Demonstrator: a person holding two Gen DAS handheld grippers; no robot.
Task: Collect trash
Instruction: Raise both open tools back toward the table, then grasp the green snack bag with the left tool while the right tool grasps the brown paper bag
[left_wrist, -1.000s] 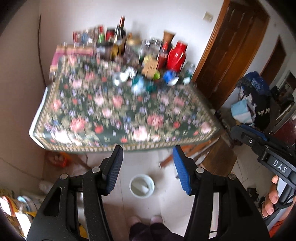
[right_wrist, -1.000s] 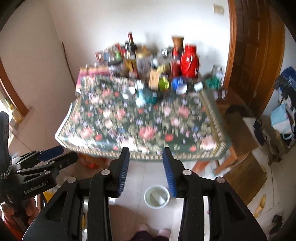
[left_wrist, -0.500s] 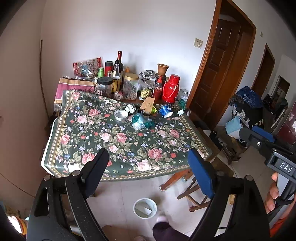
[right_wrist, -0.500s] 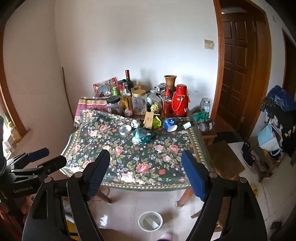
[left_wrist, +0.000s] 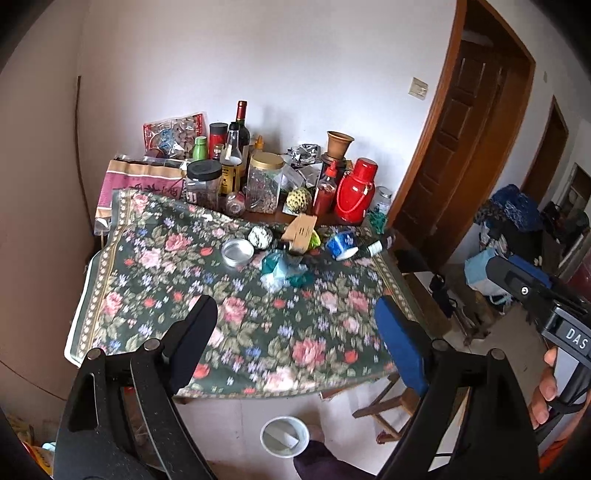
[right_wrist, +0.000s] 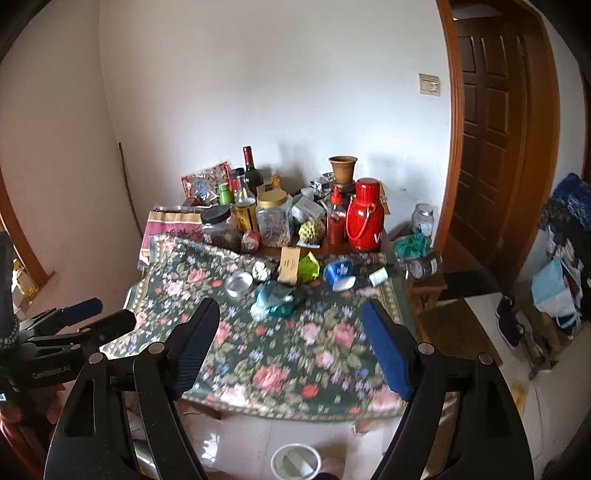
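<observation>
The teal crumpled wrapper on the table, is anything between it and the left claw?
Nothing visible: bare floral tablecloth lies between the open left claw and the teal wrapper. The silver tin and cardboard box sit beside and behind it.

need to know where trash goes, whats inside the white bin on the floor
The white bin holds one pale, flat scrap of paper or card. Its near wall hides part of the bottom, so anything lying there cannot be seen.

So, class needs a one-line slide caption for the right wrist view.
Right gripper open and empty above floral table strewn with wrappers; white bin below.
</observation>
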